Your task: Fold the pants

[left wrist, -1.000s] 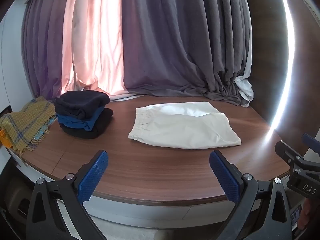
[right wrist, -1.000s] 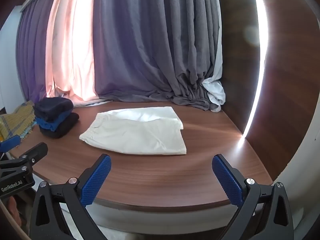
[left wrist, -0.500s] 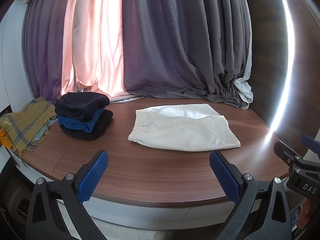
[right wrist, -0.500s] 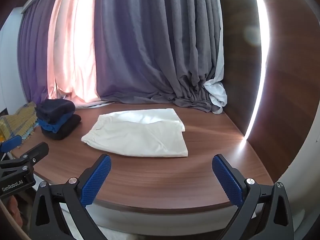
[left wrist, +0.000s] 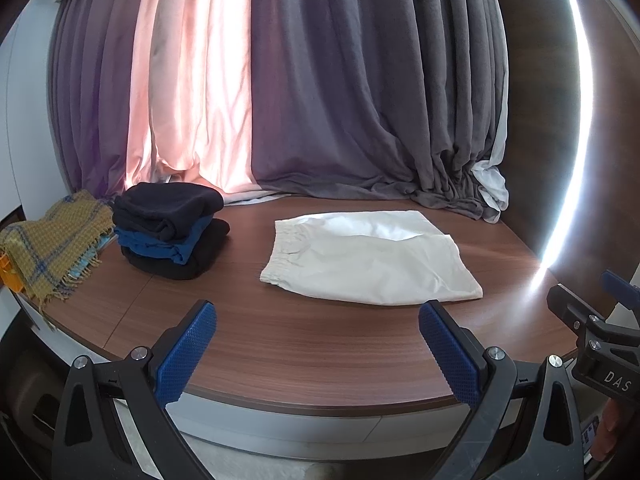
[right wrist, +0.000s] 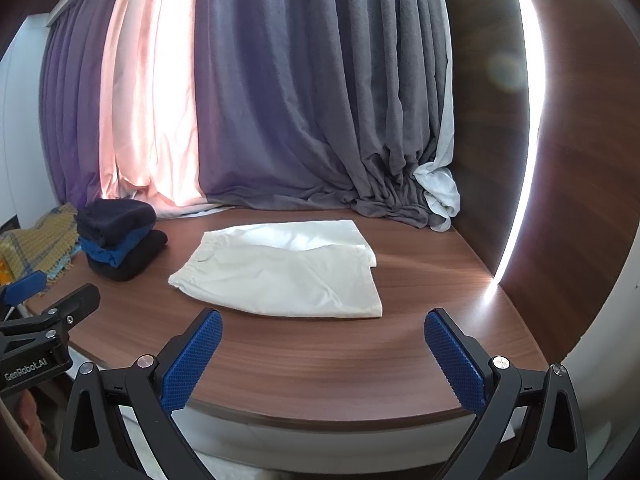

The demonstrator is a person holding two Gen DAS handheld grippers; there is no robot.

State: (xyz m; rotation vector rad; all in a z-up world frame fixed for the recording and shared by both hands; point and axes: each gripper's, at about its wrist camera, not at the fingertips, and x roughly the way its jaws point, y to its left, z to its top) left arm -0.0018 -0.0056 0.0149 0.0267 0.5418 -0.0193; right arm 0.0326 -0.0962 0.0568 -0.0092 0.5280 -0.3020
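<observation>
Cream-white pants (left wrist: 372,258) lie folded flat on the round wooden table (left wrist: 304,344), elastic waistband to the left; they also show in the right wrist view (right wrist: 284,270). My left gripper (left wrist: 318,354) is open and empty, above the table's front edge, short of the pants. My right gripper (right wrist: 324,360) is open and empty, also at the front edge, short of the pants. Each gripper shows at the side of the other's view.
A stack of folded dark and blue clothes (left wrist: 170,232) sits at the table's left. A yellow plaid blanket (left wrist: 48,244) hangs over the left edge. Grey and pink curtains (left wrist: 320,100) close the back; a wood wall (right wrist: 580,160) stands at the right.
Both views have tilted up slightly, so the table and pants sit a little lower in frame. The pants have not moved and both grippers stay open.
</observation>
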